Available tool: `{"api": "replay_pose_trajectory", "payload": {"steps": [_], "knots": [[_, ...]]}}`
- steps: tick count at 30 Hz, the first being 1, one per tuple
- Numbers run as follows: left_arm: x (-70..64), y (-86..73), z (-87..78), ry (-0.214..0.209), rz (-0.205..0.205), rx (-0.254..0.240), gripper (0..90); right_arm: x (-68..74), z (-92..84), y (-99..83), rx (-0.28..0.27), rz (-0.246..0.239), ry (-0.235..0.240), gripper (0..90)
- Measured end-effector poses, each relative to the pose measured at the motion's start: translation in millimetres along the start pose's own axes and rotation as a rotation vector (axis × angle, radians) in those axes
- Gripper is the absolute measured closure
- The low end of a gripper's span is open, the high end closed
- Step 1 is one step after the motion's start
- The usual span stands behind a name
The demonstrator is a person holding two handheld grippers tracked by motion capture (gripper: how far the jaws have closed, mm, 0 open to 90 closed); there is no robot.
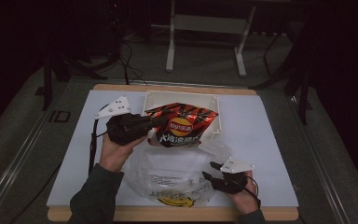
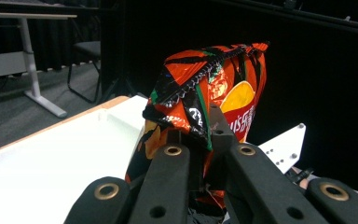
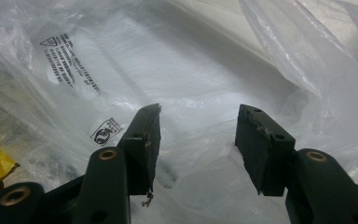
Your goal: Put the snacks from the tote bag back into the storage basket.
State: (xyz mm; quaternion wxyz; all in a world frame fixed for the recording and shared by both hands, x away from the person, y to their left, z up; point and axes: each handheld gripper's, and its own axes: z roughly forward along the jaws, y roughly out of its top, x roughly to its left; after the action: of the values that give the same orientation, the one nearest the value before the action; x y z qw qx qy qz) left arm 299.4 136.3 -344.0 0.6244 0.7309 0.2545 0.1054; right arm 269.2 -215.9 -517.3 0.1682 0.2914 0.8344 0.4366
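The left tool (image 1: 154,122) pinches a chip bag (image 1: 182,125) by its crimped end, its jaws pressed onto the foil; in the left gripper view the bag (image 2: 205,102) stands up from between the jaws, its orange, red and black print and yellow logo facing the camera. From the high view the bag is over the near rim of a white tray (image 1: 181,96) that sits toward the far edge of the counter (image 1: 270,135), around the middle of that edge. Nearer the person, a clear plastic bag (image 1: 177,172) with black print and a yellow mark lies crumpled on the counter, reaching to the near edge, its far side just under the chip bag. The right tool (image 1: 213,171) is at the plastic bag's right side, its jaws spread; in the right gripper view the tool (image 3: 198,123) is open with the wrinkled film (image 3: 177,84) behind the gap, and whether a jaw touches the film cannot be told. A hand (image 1: 114,156) holds the left tool.
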Motion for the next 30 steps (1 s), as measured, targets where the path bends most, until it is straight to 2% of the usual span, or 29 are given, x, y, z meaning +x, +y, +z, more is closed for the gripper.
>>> {"api": "replay_pose_trajectory", "payload": {"steps": [8, 21, 30], "knots": [[7.1, 0.7, 2.7, 0.021, -0.004, 0.003, 89.0, -0.2, 0.0, -0.3, 0.0, -0.001, 0.0, 49.6], [19.9, 1.0, 2.6, 0.036, -0.021, -0.015, 89.0, 0.0, 0.5, -0.8, 0.001, -0.001, 0.0, 49.6], [28.9, 3.1, 6.1, 0.046, -0.03, -0.009, 89.0, -0.4, 0.0, -1.0, 0.0, 0.003, -0.001, 49.6]]}}
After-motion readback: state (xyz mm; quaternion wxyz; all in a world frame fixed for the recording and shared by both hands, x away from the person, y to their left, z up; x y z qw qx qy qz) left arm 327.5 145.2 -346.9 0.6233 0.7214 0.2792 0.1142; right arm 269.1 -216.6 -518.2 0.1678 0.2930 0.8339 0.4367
